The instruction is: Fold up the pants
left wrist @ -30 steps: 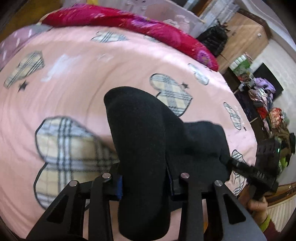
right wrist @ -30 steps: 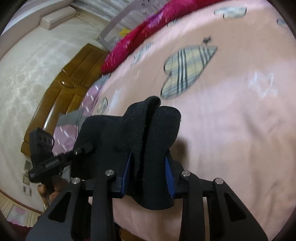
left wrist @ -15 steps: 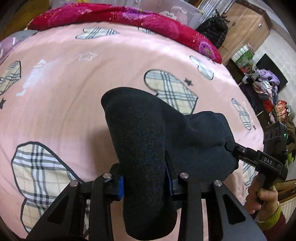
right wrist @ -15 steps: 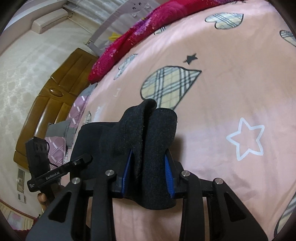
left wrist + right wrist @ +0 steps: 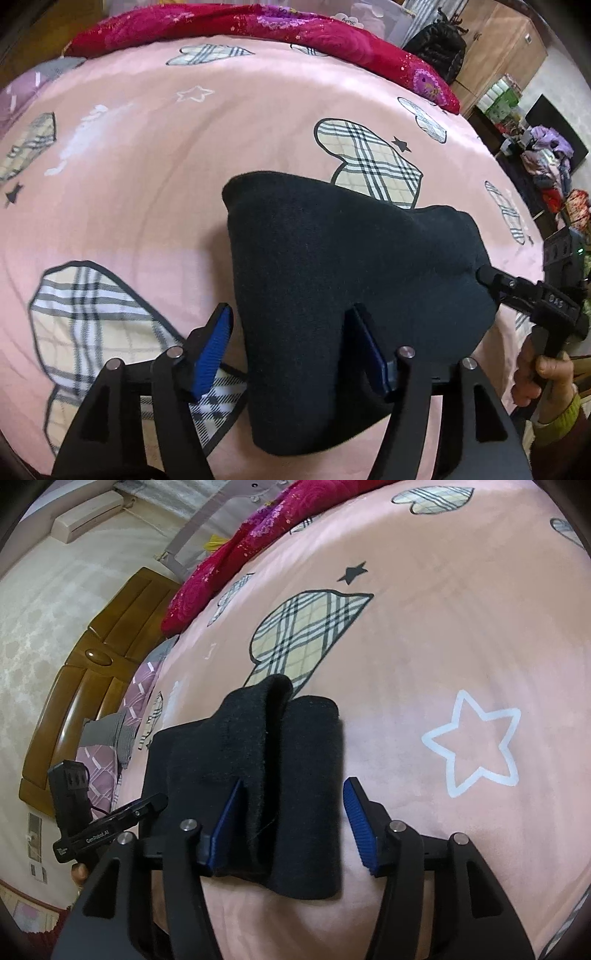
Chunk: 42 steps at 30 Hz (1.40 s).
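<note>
The black pants lie as a folded bundle on the pink bed cover. In the left wrist view my left gripper is open, its blue pads spread to either side of the near end of the bundle. In the right wrist view the pants show as thick stacked folds, and my right gripper is open around their near end. The right gripper also shows in the left wrist view at the bundle's far right edge. The left gripper also shows in the right wrist view at the bundle's left.
The cover carries plaid hearts and a white star. A red quilt lies along the far side. A wooden headboard and pillows are at the left. Cluttered furniture stands beyond the bed's right edge.
Both grippers have opened: the blue pads that pinched the black fabric now stand apart from it. The bundle has come down to rest on the cover.
</note>
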Each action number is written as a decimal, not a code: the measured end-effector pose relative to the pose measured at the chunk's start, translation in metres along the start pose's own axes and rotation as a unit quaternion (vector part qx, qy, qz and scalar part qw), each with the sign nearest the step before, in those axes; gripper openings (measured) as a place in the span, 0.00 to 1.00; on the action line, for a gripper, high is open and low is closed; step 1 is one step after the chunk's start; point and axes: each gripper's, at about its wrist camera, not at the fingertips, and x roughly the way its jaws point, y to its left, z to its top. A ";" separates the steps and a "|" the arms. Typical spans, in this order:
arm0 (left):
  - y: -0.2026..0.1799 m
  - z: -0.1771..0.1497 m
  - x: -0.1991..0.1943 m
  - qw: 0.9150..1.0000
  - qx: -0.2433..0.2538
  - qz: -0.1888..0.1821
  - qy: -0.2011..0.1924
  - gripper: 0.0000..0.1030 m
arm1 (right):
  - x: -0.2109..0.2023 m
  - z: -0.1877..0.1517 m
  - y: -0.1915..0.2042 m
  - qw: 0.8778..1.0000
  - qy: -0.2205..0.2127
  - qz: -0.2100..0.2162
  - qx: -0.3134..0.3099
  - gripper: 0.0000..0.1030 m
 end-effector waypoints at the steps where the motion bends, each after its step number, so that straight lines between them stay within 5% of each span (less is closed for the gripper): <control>1: -0.001 -0.001 -0.003 1.000 0.001 0.005 -0.001 0.66 | -0.003 0.000 0.003 1.000 -0.003 -0.004 -0.006 0.56; 9: -0.007 -0.009 -0.023 1.000 0.002 0.023 -0.012 0.71 | -0.026 -0.003 0.030 0.998 -0.026 -0.013 -0.049 0.57; 20: -0.022 -0.027 -0.050 0.998 0.017 0.055 -0.036 0.76 | -0.042 -0.015 0.068 0.992 -0.051 -0.034 -0.114 0.74; 42: -0.031 -0.065 -0.068 0.985 0.018 0.148 -0.086 0.78 | -0.037 -0.049 0.091 0.976 -0.066 -0.082 -0.189 0.77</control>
